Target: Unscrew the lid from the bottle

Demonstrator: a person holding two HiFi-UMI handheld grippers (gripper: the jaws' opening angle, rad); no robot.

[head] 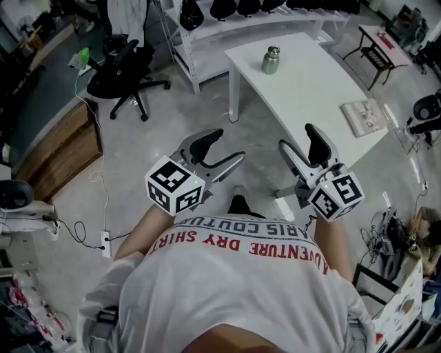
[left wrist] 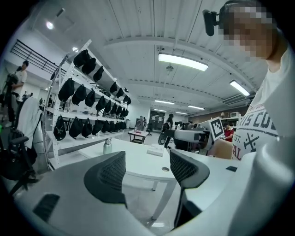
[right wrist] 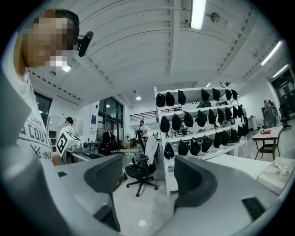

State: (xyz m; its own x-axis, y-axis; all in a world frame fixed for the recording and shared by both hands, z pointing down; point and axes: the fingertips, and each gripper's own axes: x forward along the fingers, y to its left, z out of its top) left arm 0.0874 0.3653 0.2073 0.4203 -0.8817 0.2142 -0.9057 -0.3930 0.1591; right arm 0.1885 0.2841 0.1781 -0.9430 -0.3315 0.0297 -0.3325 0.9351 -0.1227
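Note:
A small metal bottle (head: 271,60) with its lid on stands upright near the far end of the white table (head: 310,89). The left gripper view shows the same bottle (left wrist: 107,146), far off beyond the jaws. Both grippers are held in the air in front of the person's chest, well short of the table. My left gripper (head: 226,146) is open with nothing between its pads (left wrist: 110,173). My right gripper (head: 296,138) is open and empty as well, and its own view (right wrist: 147,177) looks past the table toward the shelves.
A booklet (head: 364,116) lies on the table's right side. A black office chair (head: 120,72) stands on the floor to the left. A rack of black caps (head: 234,8) runs behind the table. A small side table (head: 377,41) is at the far right, and cables trail at the left.

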